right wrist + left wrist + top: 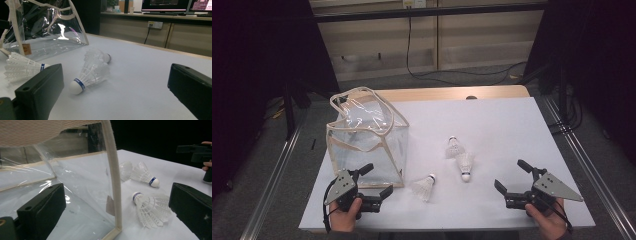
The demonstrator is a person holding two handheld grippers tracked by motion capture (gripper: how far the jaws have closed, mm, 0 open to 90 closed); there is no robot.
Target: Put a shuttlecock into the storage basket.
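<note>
On the white table [492, 125] a clear bag [367, 137] is standing at the left, three shuttlecocks [424, 187] lying just right of it. The left gripper [373, 181] is sitting beside the bag, jaws spread and empty; the right gripper [512, 177] is gaping likewise.

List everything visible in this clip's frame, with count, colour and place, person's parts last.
bag: one, clear with cream trim, standing open at the table's left
shuttlecocks: three, white; one beside the bag's near corner, two touching at mid-table
table: one, white top with a wooden far edge
cable: one, black, on the floor beyond the table
left tool: one, black with a grey plate, open, jaws either side of the bag's near corner
right tool: one, black with a grey plate, open, near right of the table
hands: two, left and right, at the near edge
</note>
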